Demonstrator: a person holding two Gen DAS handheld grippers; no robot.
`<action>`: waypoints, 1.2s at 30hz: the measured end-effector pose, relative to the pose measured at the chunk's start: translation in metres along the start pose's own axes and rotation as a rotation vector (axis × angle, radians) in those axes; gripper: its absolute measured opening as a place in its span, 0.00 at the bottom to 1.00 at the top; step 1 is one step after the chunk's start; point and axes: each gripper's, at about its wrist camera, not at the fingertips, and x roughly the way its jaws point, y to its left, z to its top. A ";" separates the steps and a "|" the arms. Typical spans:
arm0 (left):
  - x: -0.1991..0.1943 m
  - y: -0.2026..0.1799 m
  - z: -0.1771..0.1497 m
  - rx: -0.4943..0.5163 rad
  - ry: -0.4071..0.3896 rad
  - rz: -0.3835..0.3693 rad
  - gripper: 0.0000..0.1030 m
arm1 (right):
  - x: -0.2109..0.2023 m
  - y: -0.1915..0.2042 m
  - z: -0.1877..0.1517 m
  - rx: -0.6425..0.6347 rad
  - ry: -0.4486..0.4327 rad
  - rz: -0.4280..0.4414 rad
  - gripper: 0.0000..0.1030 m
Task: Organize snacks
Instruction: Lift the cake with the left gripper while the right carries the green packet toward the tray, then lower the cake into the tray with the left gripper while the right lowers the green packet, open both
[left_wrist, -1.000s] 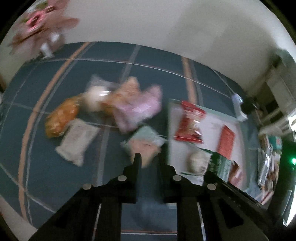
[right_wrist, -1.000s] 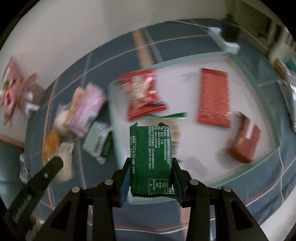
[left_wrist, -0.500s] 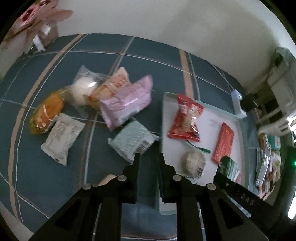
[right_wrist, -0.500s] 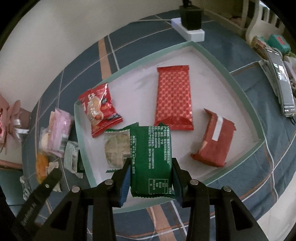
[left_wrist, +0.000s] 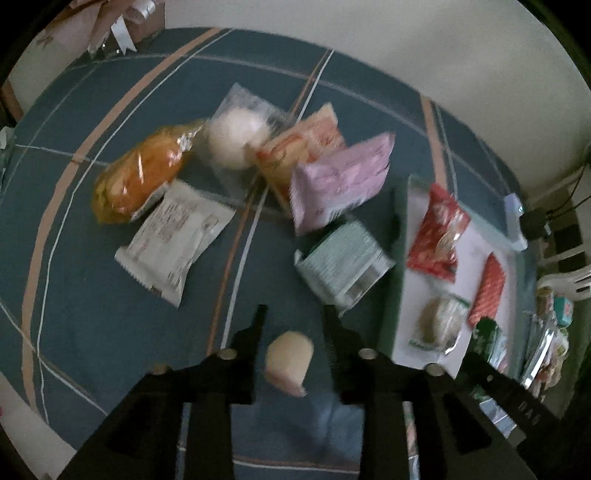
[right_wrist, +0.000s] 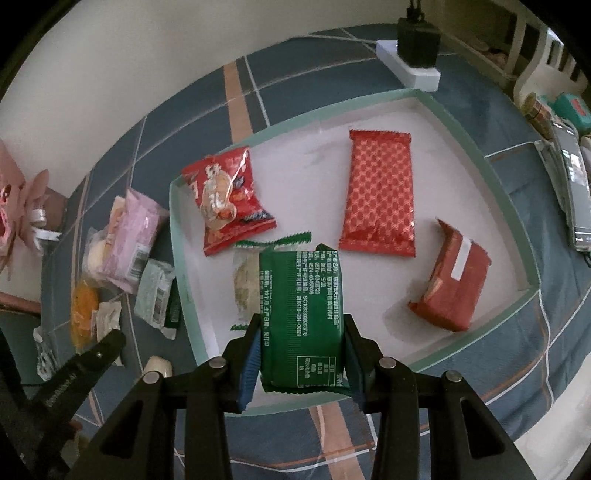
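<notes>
Right fingers (right_wrist: 301, 350): I kept them clamped on the green packet (right_wrist: 301, 317) above the tray (right_wrist: 495, 177), ready for release.
Left fingers (left_wrist: 295, 321): just opening, narrow gap, empty, for the loose snacks.

A green packet (right_wrist: 301, 317) with white print stands upright over the near edge of a white tray (right_wrist: 476, 158) with a pale green rim. In the tray lie a red picture bag (right_wrist: 225, 199), a red patterned bar (right_wrist: 380, 192), a red-brown packet (right_wrist: 452, 273) and a clear-wrapped round cake (right_wrist: 245, 284). Left of the tray lie pink (left_wrist: 341, 182), mint (left_wrist: 341, 260), white (left_wrist: 175, 238) and orange (left_wrist: 142, 173) packets.
</notes>
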 end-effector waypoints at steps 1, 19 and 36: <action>0.001 0.001 -0.002 0.002 0.003 0.015 0.50 | 0.002 0.000 -0.001 0.001 0.009 -0.002 0.41; 0.038 -0.002 -0.041 0.130 0.137 0.080 0.57 | -0.001 -0.003 -0.027 -0.008 0.025 0.008 0.41; 0.037 -0.012 -0.031 0.166 0.110 0.100 0.45 | -0.001 -0.008 -0.044 0.003 0.048 0.005 0.41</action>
